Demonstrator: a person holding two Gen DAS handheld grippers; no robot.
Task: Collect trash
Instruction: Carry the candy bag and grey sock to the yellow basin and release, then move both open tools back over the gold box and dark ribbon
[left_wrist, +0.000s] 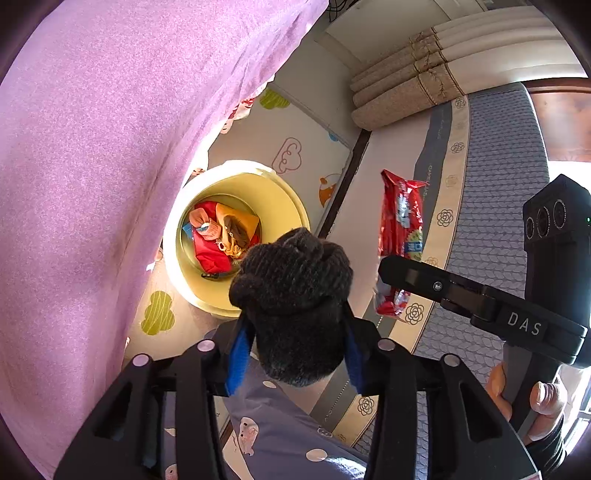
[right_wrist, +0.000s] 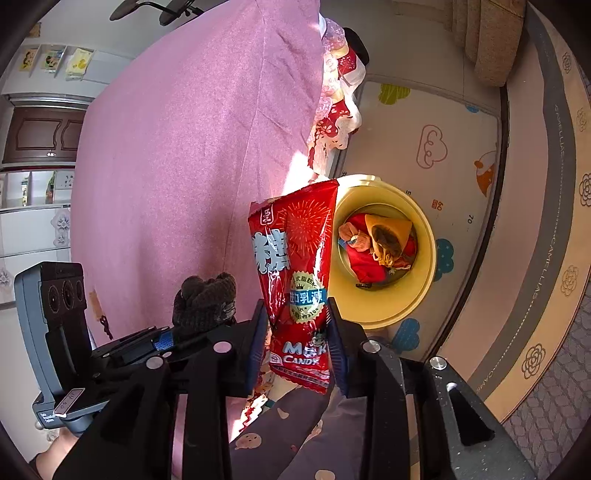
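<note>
My left gripper (left_wrist: 293, 354) is shut on a dark knitted sock (left_wrist: 295, 295), held above and just right of the yellow bin (left_wrist: 291, 206). The bin holds red and orange trash (left_wrist: 218, 236). My right gripper (right_wrist: 297, 347) is shut on a red milk candy bag (right_wrist: 295, 280), held upright left of the bin (right_wrist: 424, 236). The candy bag (left_wrist: 400, 229) and the right gripper (left_wrist: 384, 271) show in the left wrist view. The sock (right_wrist: 205, 299) and the left gripper (right_wrist: 192, 334) show in the right wrist view.
A pink sheet (left_wrist: 110, 166) hangs left of the bin. The bin stands on a cartoon play mat (right_wrist: 424, 122). A mattress edge with flower trim (left_wrist: 454, 177) runs on the right. Beige curtains (left_wrist: 424, 81) hang at the far end. My patterned trousers (left_wrist: 277, 435) are below.
</note>
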